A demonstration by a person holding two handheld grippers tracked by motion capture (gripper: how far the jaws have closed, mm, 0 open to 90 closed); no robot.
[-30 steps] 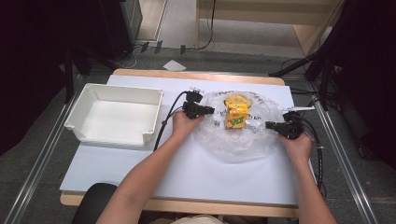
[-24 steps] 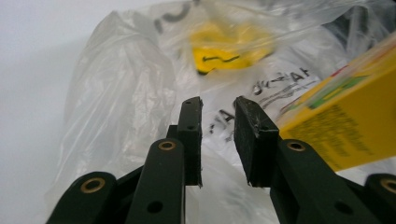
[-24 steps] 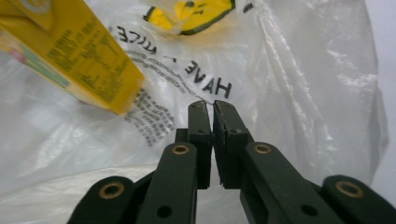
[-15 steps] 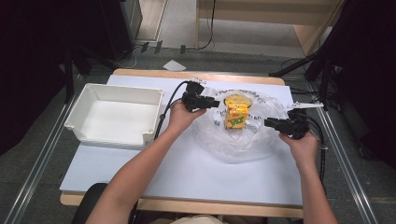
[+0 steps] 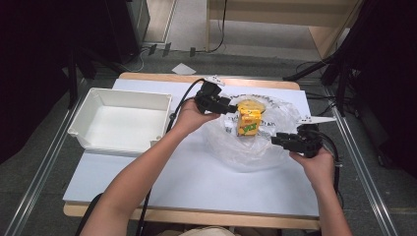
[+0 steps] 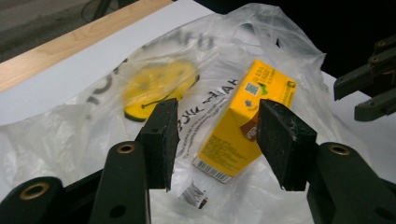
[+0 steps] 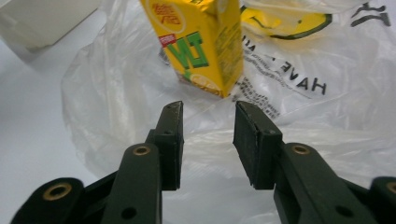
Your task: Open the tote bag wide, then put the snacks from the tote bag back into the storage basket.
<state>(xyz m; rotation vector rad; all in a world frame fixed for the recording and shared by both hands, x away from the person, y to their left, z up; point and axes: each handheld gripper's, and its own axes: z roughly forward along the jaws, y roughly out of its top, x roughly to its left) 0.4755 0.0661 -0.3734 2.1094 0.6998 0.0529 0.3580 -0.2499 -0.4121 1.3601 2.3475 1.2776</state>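
1. Progress: yellow juice carton (image 5: 249, 119) stands on the spread clear plastic bag (image 5: 255, 147), centre-right of the high view. Bagging looks not yet done; the white bin (image 5: 120, 120) at left is unused.
2. Left tool (image 5: 230, 107) and right tool (image 5: 275, 140): jaws have just been opening, now spread, pinching nothing, the bag released.
3. Carton: long axis near vertical, top up, green-lettered face toward the frame bottom.
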